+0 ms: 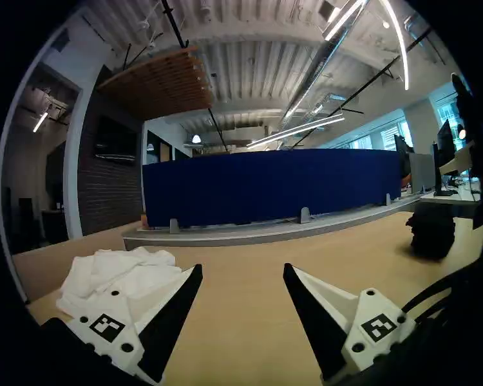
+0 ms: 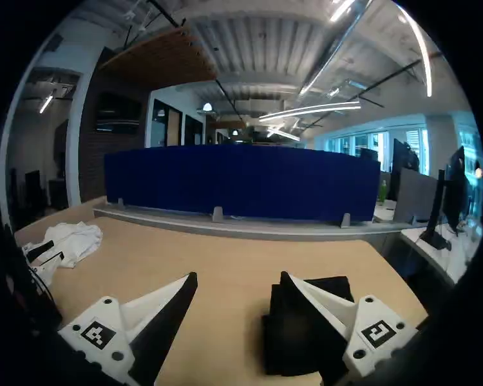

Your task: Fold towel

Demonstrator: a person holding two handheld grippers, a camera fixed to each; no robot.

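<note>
White towel [image 1: 122, 273] is lying crumpled before the left end of the blue partition [image 1: 267, 186], while the left gripper [image 1: 241, 267] and right gripper [image 2: 238, 275] are hovering facing it, fingers spread, apparently readying to catch the cloth's edges.

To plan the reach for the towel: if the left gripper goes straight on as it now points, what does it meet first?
The left gripper would pass beside the towel. Ahead is bare table, then likely the divider at its far edge; depth is unclear.
</note>
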